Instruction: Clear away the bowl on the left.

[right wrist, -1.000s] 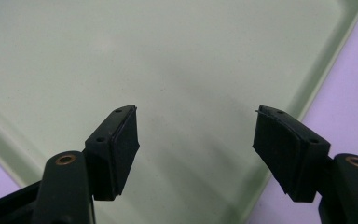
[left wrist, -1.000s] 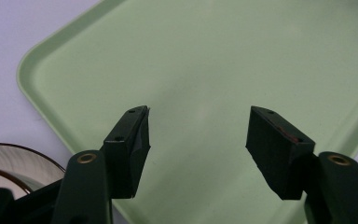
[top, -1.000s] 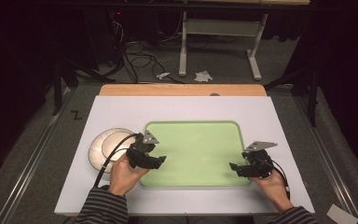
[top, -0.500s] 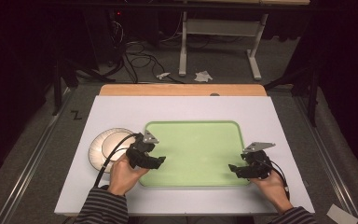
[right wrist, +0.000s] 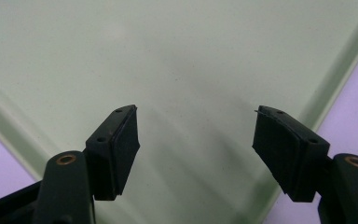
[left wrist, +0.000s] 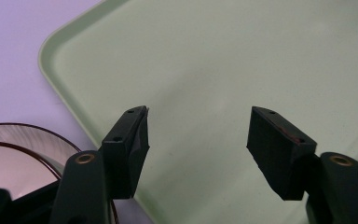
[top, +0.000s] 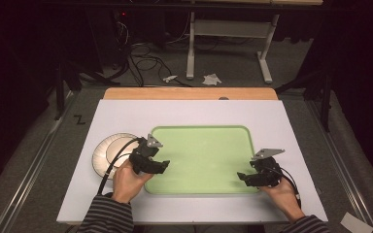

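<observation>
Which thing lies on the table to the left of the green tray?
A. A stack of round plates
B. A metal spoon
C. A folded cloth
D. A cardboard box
A. In the high view, round plates sit stacked on the white table just left of the green tray, next to the left gripper.

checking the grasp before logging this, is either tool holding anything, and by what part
Nothing is held. The left tool and the right tool both hang open over the green tray, with only bare tray between their jaws.
</observation>
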`<state>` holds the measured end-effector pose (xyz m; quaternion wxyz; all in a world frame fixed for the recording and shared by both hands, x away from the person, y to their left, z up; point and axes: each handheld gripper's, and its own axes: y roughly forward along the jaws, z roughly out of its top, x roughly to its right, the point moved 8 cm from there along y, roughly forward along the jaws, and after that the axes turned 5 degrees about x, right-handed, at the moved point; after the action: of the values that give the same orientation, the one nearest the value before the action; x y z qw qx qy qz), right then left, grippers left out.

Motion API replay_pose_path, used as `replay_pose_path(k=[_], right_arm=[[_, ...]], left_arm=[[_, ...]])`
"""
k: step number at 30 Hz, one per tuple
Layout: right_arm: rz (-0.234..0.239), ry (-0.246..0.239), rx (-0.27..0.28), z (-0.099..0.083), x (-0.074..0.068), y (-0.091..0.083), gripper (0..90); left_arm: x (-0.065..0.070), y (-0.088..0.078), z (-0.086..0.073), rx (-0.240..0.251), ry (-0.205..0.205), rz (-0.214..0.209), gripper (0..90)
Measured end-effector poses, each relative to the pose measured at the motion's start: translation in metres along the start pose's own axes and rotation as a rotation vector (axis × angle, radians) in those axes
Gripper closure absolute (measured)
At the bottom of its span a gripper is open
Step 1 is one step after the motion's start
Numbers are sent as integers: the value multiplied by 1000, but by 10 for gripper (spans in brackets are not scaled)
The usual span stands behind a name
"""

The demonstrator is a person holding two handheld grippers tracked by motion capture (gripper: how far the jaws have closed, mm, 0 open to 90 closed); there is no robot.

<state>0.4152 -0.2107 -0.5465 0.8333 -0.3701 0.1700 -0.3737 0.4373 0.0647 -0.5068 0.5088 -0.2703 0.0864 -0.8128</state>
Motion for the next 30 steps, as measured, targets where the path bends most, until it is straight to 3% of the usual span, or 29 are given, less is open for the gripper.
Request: replay_pose_path(k=[12,16,23,26,30], right_arm=[[7,-9,-10,-1,-1,1,324],[8,-5,-13,-1,-1,2,323],[7,-7,-16,-1,-1,1,324],[10,-5,-14,-1,-1,2,324],[6,-1,-15,-1,0,0,324]], left_arm=[[-1,-2,5,26,-3,1,388],[0,-5,10,41,-66,-22,389],[-6,-10,18,80,-80,-11,388],[-8,-13,24,94,-131,-22,385],[-9,-15,28,113,-147,-14,380]])
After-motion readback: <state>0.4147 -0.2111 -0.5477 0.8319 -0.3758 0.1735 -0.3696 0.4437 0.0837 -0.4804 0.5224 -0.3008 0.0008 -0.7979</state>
